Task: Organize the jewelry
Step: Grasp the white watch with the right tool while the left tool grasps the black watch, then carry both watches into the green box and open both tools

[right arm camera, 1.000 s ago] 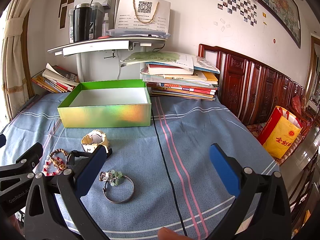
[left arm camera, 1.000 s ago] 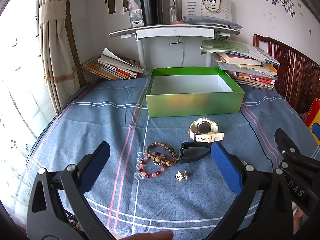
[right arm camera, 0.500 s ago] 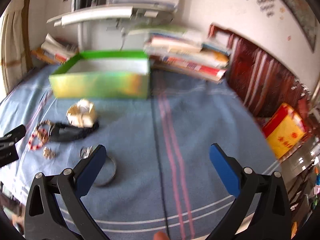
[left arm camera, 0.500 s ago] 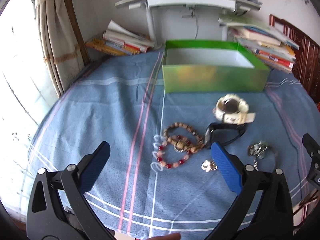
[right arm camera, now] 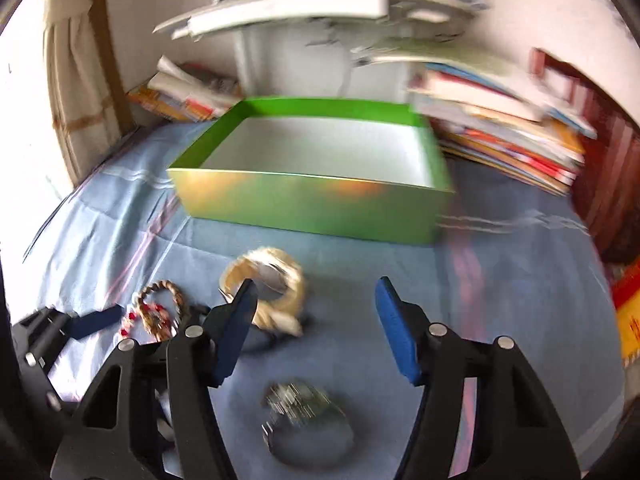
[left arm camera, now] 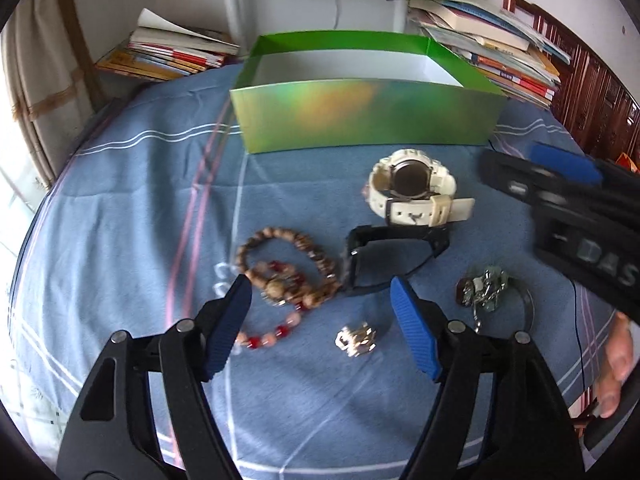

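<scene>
1. Left gripper [left arm camera: 320,316], lower than a second ago, is closing, nothing between its jaws; bead bracelets [left arm camera: 286,276] lie just beyond.
2. Right gripper [right arm camera: 314,320], also closing empty, has swung toward the white watch [right arm camera: 266,290].
3. Green box [left arm camera: 368,120] sits far, unfilled.

Watch [left arm camera: 412,188] before box [left arm camera: 368,120] (bracelets [left arm camera: 284,276] to its left)

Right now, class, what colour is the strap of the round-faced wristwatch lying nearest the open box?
Cream white strap, clearest in the left wrist view.
</scene>
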Demonstrator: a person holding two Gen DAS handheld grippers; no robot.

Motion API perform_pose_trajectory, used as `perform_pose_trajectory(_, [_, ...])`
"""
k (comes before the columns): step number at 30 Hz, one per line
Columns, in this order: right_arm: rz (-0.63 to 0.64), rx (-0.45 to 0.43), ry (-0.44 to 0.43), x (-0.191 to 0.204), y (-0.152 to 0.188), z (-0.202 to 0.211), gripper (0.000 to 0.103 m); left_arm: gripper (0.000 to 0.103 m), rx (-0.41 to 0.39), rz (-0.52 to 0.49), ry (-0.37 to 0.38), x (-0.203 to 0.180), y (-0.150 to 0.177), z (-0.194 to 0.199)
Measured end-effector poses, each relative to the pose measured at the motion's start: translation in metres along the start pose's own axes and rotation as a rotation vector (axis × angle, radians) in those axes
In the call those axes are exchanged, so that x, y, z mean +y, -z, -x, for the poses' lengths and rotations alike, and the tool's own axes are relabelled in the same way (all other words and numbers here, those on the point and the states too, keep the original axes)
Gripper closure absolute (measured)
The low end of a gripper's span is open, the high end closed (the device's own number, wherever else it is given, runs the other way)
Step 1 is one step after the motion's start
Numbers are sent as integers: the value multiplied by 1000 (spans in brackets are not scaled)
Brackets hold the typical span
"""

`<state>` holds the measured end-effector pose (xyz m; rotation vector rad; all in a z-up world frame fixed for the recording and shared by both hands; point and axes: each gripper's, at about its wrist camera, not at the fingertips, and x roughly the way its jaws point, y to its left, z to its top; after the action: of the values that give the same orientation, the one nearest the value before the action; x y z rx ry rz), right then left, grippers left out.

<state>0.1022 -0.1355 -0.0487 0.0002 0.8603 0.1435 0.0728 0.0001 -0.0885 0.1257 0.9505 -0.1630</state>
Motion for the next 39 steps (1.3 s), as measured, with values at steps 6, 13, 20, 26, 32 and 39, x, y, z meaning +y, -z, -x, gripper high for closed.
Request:
perform_pose_trajectory(6, [25, 105, -26, 1, -2, -41, 94, 53, 22, 7, -1, 3, -12, -16])
perform_pose_trajectory(13, [-30, 64, 53, -30, 11, -20, 99, 84, 45, 1, 50, -3, -22, -25])
perform_pose_trajectory(20, [4, 84, 89, -33, 13, -30, 97, 94, 59, -56, 4, -25, -29, -37])
perform_pose_trajectory(26, [-24, 20, 19, -34, -1, -7, 103, 94, 32, -13, 58, -2, -37, -16])
perform_pose_trajectory(32, [-19, -97, 31, -35, -29, 36, 103, 95, -77, 28, 53, 24, -64, 24])
perform_pose_trajectory(39, [-64, 6, 47, -47, -16, 3, 56, 95, -60, 62, 6, 42, -58, 20])
